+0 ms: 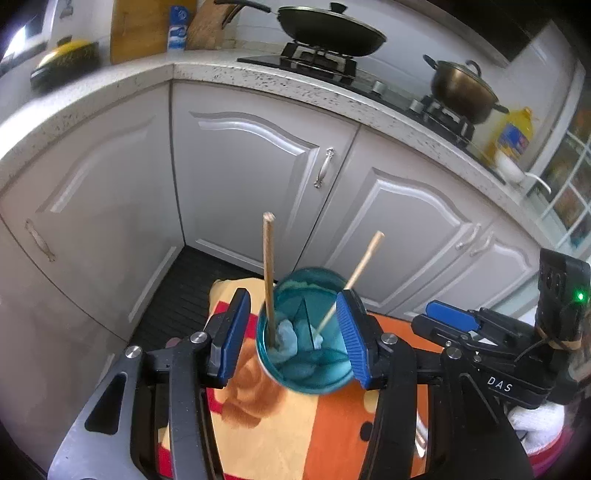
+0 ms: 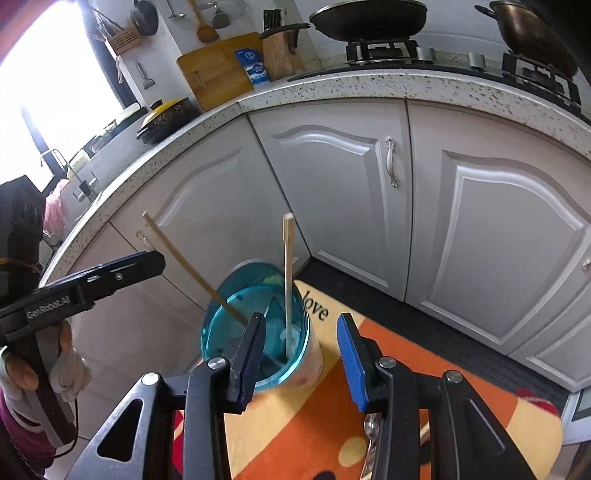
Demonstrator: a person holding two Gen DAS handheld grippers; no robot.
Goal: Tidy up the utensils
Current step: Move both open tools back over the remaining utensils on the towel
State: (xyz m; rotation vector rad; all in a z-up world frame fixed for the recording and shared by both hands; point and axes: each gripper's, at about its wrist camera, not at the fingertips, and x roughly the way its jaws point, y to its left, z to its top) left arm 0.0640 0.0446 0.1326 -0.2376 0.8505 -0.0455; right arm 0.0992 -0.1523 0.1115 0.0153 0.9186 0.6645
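Home kitchen: speckled stone bench (image 2: 369,88) w/ gas hob (image 1: 317,61), lidded wok (image 1: 328,35) & pot (image 1: 461,90) on burners, white panelled cabinets (image 1: 243,166) below, cutting board (image 2: 218,70), knife block (image 2: 280,51), ladles hung on wall (image 2: 207,22).

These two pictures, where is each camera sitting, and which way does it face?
Left wrist view: on the left hand-held gripper, looking down its open fingers at the teal cup on the orange cloth; the right hand-held gripper shows at the right.
Right wrist view: on the right hand-held gripper, open, facing the same cup; a gloved hand at the left.
Shared: cup, two chopsticks, cabinets, stove pans.
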